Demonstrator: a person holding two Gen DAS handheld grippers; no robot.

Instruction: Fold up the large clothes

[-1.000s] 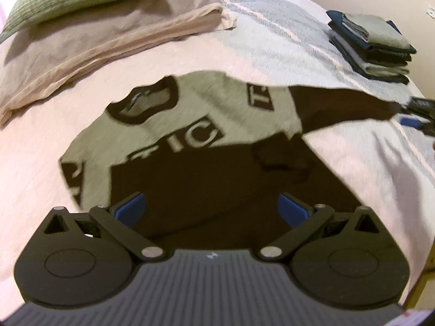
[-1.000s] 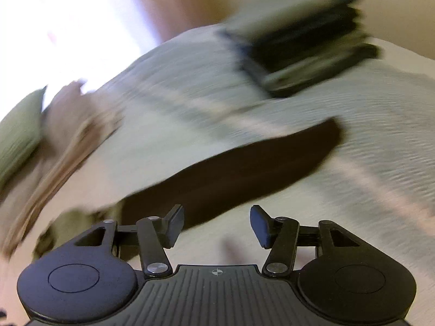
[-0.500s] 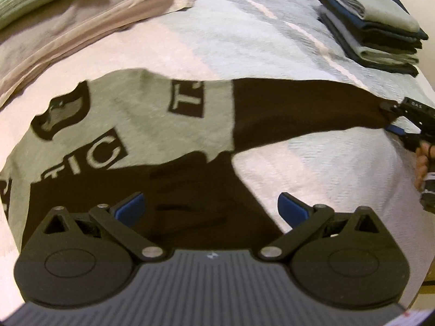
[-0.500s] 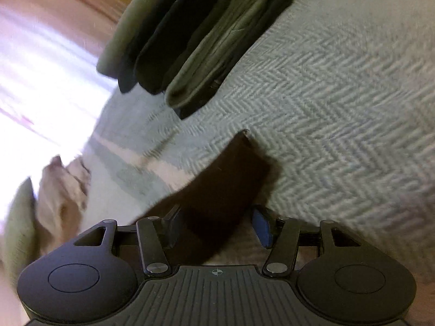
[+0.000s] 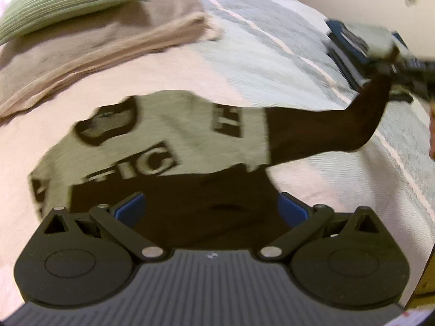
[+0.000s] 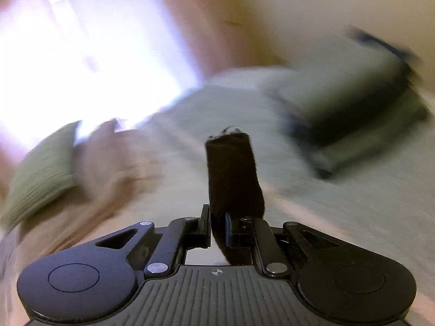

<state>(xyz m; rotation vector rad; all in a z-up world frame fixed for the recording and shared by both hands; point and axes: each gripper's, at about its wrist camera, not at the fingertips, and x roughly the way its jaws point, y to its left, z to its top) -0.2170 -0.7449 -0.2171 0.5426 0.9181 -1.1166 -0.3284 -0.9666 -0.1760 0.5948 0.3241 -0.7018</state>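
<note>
A grey and black sweater (image 5: 168, 135) with block letters lies flat on the bed. My left gripper (image 5: 210, 209) hovers open over its black lower part, nothing between the blue pads. The sweater's black sleeve (image 5: 326, 135) rises to the right, up to my right gripper (image 5: 402, 65). In the right wrist view the jaws of my right gripper (image 6: 217, 222) are closing, and the pads pinch the sleeve cuff (image 6: 231, 168), which stands up above them.
A stack of folded clothes (image 5: 353, 46) sits at the far right of the bed, blurred in the right wrist view (image 6: 353, 125). A green pillow (image 5: 68, 8) on beige bedding lies at the head. The striped bedspread (image 5: 272, 49) lies between them.
My right gripper went from open around the sleeve end to shut on it and lifted it off the bed. The left gripper stayed open and shifted across the sweater.
</note>
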